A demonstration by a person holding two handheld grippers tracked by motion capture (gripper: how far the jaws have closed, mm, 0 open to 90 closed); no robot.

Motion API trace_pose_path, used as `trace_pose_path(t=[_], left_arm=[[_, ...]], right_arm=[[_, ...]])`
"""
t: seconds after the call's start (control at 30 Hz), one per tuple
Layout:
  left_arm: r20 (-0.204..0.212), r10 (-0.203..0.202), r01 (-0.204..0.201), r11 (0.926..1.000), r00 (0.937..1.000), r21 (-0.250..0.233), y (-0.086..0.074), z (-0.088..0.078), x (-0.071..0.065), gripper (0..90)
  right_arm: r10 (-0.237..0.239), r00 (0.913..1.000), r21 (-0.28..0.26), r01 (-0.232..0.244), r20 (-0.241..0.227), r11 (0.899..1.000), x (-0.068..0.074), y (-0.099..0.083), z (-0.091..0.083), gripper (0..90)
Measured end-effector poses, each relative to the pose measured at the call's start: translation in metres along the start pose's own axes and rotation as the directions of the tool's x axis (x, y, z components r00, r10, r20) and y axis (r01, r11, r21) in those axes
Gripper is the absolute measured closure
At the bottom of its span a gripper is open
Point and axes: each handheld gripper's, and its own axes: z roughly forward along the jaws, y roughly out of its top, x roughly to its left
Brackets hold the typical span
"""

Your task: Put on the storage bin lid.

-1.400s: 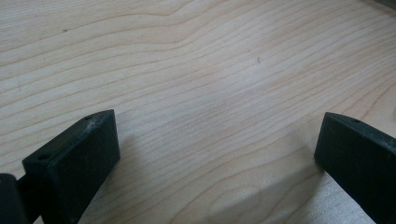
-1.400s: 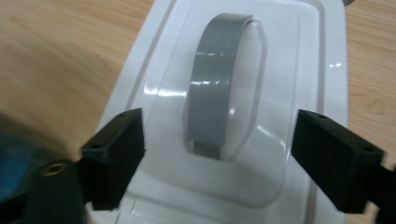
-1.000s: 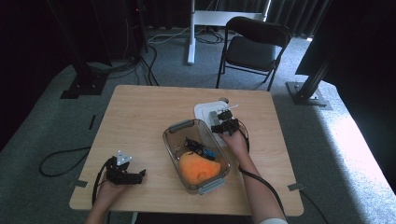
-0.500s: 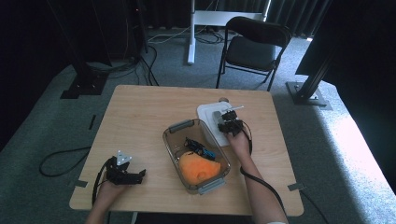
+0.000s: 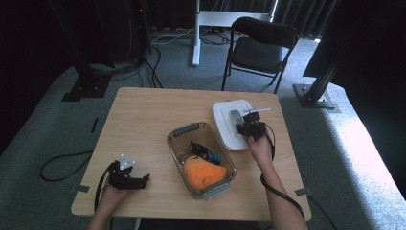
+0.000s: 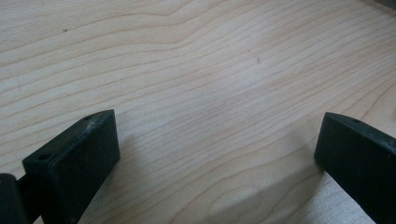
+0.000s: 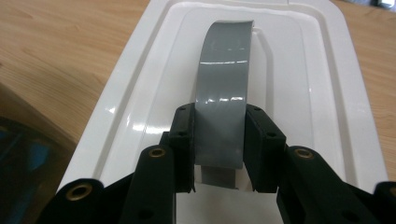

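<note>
High view: right gripper [image 5: 251, 125] sits over the white lid [image 5: 225, 125], just beside the clear box [image 5: 184, 130], forearm reaching in from the near edge. Right gripper view: jaws have just closed and now clamp the lid's grey handle [image 7: 223, 88] from both sides. Left gripper [image 5: 128, 178] rests on the table [image 5: 143, 115] at the near left, jaws spread wide, nothing between them.

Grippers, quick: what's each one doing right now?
Left gripper: open, nothing between its jaws, over bare table.
Right gripper: shut on the lid's grey handle.
</note>
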Motion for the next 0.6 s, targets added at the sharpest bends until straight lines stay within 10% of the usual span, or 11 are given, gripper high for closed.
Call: trace_pose_path(t=[0.33, 0.6], left_arm=[[0.0, 0.0, 0.0, 1.0, 1.0, 0.0, 0.0, 0.0, 0.0, 0.4], [-0.001, 0.0, 0.0, 1.0, 1.0, -0.001, 0.0, 0.0, 0.0, 0.4]], right_arm=[[-0.001, 1.0, -0.057, 0.001, -0.002, 0.998, 0.003, 0.002, -0.041, 67.2], [-0.036, 0.9951, -0.104, 0.027, -0.092, 0.994, 0.03, -0.005, -0.08, 67.2]])
